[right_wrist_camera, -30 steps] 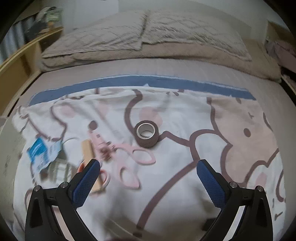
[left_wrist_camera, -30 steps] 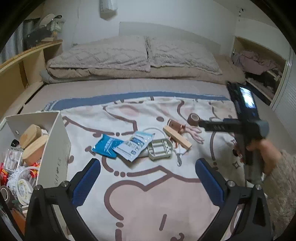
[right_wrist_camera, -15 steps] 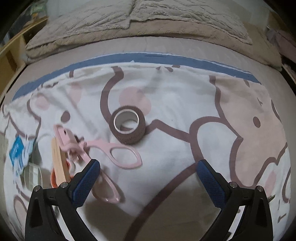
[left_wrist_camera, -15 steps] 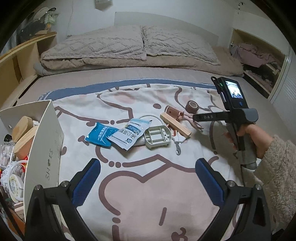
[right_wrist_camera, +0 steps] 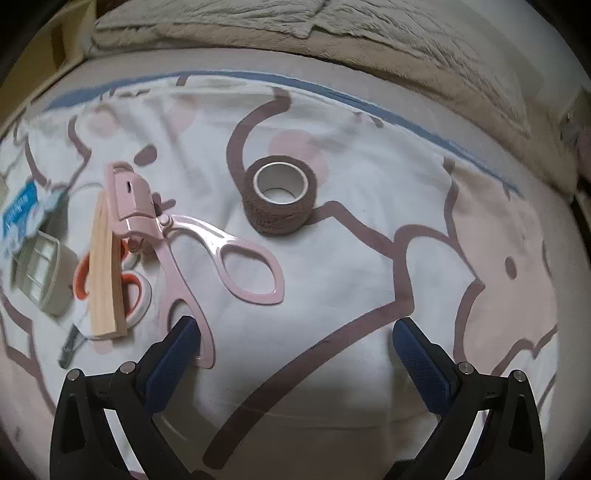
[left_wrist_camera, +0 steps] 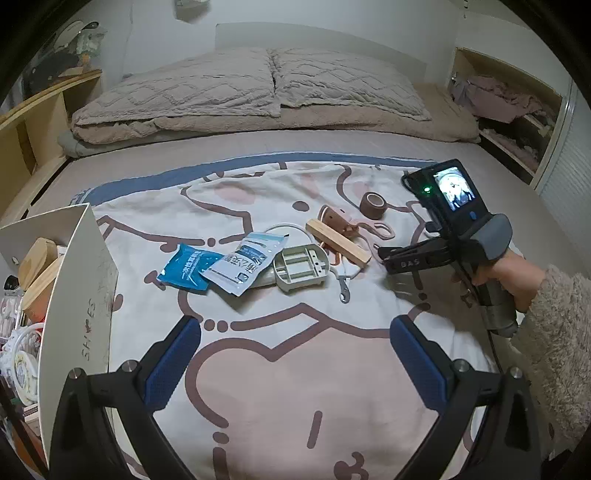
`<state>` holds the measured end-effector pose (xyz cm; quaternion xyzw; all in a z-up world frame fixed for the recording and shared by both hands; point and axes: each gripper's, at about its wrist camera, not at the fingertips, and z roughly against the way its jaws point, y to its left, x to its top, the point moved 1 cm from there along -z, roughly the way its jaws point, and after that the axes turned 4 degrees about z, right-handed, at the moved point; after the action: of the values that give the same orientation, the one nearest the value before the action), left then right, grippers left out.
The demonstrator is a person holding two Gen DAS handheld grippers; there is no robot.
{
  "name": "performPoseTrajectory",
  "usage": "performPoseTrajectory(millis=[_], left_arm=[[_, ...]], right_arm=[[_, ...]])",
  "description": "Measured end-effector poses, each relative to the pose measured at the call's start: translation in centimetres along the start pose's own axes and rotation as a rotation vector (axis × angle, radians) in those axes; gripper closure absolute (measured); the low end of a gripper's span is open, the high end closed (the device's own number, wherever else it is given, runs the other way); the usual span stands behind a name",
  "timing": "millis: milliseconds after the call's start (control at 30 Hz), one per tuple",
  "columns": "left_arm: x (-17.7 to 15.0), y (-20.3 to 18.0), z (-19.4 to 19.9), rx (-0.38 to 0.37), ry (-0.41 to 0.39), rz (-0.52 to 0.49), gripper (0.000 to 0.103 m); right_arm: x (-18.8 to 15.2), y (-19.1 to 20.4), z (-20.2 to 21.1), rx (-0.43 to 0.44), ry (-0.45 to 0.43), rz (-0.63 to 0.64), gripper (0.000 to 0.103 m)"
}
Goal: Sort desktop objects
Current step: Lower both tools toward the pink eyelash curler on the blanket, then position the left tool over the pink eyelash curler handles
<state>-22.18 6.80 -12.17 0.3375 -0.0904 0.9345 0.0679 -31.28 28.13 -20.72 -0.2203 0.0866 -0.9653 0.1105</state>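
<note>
A wide bed (left_wrist_camera: 295,144) fills the room, two quilted beige pillows (left_wrist_camera: 258,85) along its head edge against a pale wall (left_wrist_camera: 332,18). Wooden shelving (left_wrist_camera: 33,122) flanks its left edge, and a recessed shelf of clothes (left_wrist_camera: 506,99) stands beyond the right corner under dim light.

In the right wrist view, the wooden block (right_wrist_camera: 106,266) covers most of the orange-and-white ring (right_wrist_camera: 135,291) beneath it. At nine o'clock the blue packet (right_wrist_camera: 18,214) is blurred and cut by the edge. In the left wrist view, the white box (left_wrist_camera: 79,295) hides much of its cluttered contents, unreadable at eight o'clock.
</note>
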Motion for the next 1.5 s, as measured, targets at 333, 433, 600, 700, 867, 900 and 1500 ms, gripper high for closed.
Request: performPoseTrajectory(millis=[333, 433, 600, 700, 867, 900, 1500], left_arm=[[-0.2, 0.2, -0.4, 0.012, 0.008, 0.001, 0.0], [-0.3, 0.1, -0.4, 0.017, 0.007, -0.004, 0.0], [-0.6, -0.2, -0.8, 0.014, 0.027, 0.002, 0.0], [-0.9, -0.7, -1.1, 0.005, 0.041, -0.005, 0.0], [-1.6, -1.9, -1.8, -0.016, 0.075, -0.027, 0.0], [-1.8, -2.1, -1.9, -0.019, 0.079, -0.033, 0.0], [-6.1, -7.8, -4.5, -0.142, 0.22, -0.173, 0.0]], right_arm=[[-3.2, 3.4, 3.0, 0.056, -0.041, 0.211, 0.0], [-4.5, 3.9, 4.0, 0.089, -0.04, 0.22, 0.0], [-7.5, 4.9, 5.7, 0.154, -0.063, 0.267, 0.0], [-9.3, 5.6, 6.8, 0.203, -0.076, 0.289, 0.0], [-12.2, 5.7, 7.6, 0.329, -0.079, 0.27, 0.0], [-13.1, 5.8, 7.9, 0.354, -0.08, 0.254, 0.0], [-18.8, 3.8, 10.7, 0.325, -0.28, 0.167, 0.0]])
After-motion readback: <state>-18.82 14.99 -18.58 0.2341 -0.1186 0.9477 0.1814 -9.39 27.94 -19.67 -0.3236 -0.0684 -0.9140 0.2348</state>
